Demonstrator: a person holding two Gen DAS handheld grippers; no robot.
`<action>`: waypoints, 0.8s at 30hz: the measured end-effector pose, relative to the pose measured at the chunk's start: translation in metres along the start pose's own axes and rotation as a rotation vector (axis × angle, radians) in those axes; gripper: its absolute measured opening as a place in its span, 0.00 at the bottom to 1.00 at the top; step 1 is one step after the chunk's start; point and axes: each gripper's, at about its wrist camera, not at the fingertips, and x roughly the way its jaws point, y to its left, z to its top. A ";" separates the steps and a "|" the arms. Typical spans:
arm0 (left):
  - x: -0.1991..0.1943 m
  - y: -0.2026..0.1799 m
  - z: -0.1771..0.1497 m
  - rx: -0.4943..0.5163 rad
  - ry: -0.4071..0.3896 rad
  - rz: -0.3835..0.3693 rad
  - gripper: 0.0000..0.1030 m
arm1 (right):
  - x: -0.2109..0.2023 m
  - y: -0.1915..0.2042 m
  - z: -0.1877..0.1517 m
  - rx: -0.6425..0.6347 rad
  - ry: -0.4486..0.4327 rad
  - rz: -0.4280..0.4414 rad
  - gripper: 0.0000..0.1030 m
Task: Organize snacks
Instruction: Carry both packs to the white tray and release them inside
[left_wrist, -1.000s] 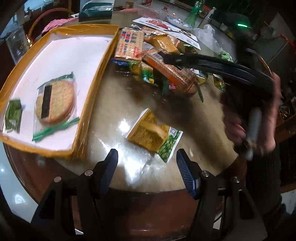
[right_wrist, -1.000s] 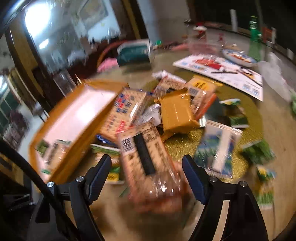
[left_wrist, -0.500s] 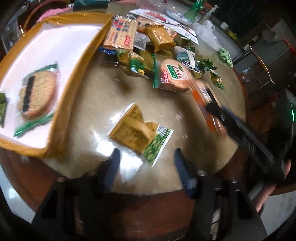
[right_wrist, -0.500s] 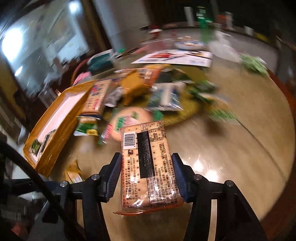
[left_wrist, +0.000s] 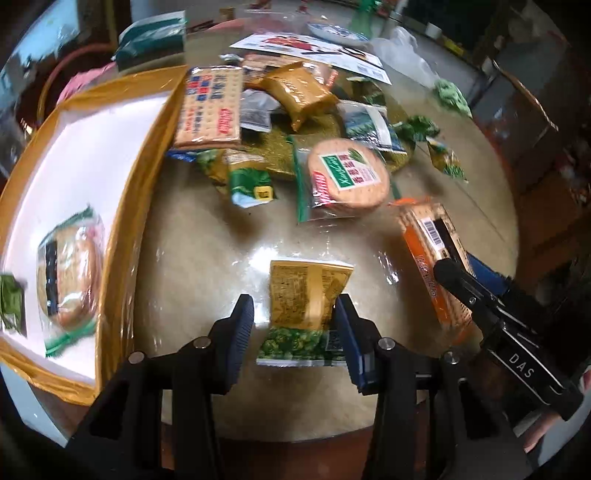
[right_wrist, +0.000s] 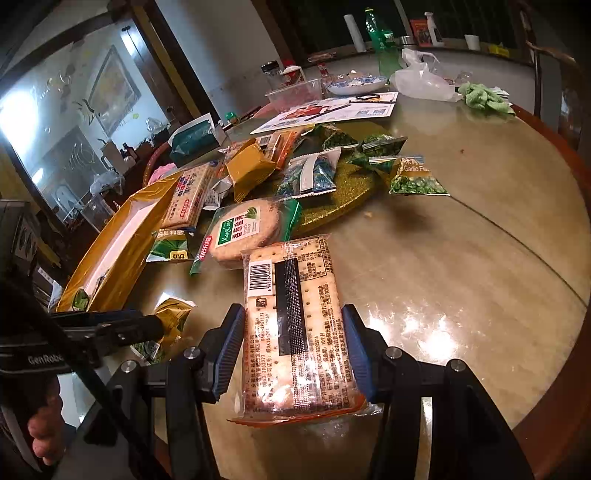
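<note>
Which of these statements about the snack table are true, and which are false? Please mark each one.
1. The right gripper holds a rectangular cracker pack. True.
2. The gold tray has nothing in it. False: a round cracker pack and a small green packet lie inside.
3. A yellow and green snack packet lies between the left gripper's fingers. True.
4. The round cracker pack with the green label lies in the tray. False: it lies on the table.
</note>
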 end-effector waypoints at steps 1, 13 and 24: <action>0.001 -0.003 0.000 0.015 -0.003 0.009 0.46 | 0.000 0.001 0.000 -0.006 0.001 0.001 0.52; -0.004 -0.008 -0.014 0.091 -0.065 0.047 0.21 | 0.005 0.008 -0.001 -0.040 0.030 -0.014 0.52; -0.074 0.029 -0.038 -0.043 -0.169 -0.058 0.15 | -0.019 0.027 -0.007 0.007 0.001 0.117 0.49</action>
